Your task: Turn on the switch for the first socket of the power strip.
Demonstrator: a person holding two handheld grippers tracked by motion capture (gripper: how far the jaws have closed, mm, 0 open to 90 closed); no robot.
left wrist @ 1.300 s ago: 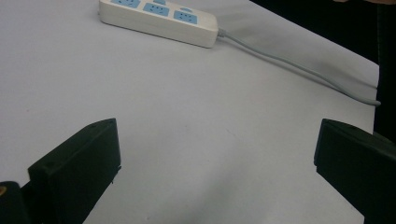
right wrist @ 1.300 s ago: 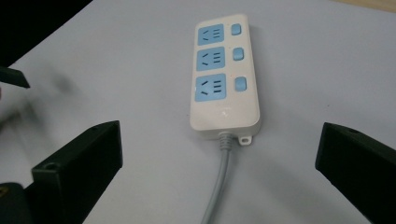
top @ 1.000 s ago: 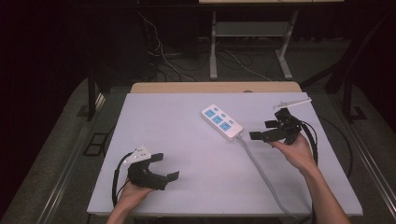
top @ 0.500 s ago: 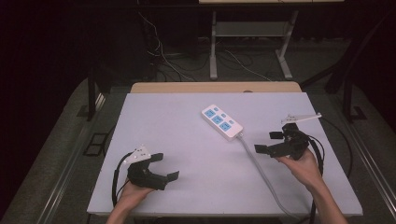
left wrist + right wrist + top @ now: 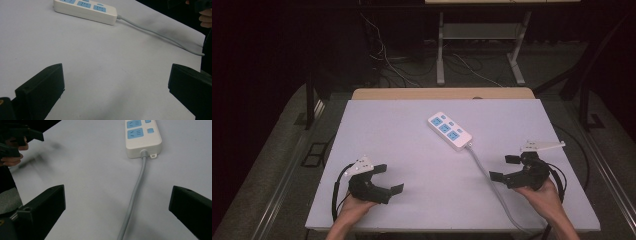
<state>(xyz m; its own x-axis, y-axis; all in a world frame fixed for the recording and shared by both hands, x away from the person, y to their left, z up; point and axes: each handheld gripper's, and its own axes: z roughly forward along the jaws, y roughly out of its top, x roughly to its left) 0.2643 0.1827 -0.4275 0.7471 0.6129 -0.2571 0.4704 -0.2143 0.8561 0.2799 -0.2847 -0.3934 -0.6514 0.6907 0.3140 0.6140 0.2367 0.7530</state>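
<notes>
Power strip [image 5: 450, 131] lies flat on the table [image 5: 387, 130], angled, sockets up, toward the far middle. Its cord [image 5: 486, 175] runs from the near end toward the near right edge, passing just left of the right gripper [image 5: 505, 168].

Step in hand, as judged: a reach for the strip or its cord by the right gripper, which is the nearer one. For a clean grab, the jaws are best squared across the strip's short width, or across the cord just behind the strain relief [image 5: 144, 152], and brought low before closing. A grip on the cord far from the strip would likely just drag it askew.

Right gripper: jaws spread wide, nothing held, nothing touched. In the right gripper view the cord [image 5: 133, 195] runs between the jaws, strip [image 5: 141, 137] ahead.

Left gripper [image 5: 391, 179]: well apart from the strip, near-left of it. Jaws wide open, empty, over bare table; strip [image 5: 85, 8] far ahead in its view.
</notes>
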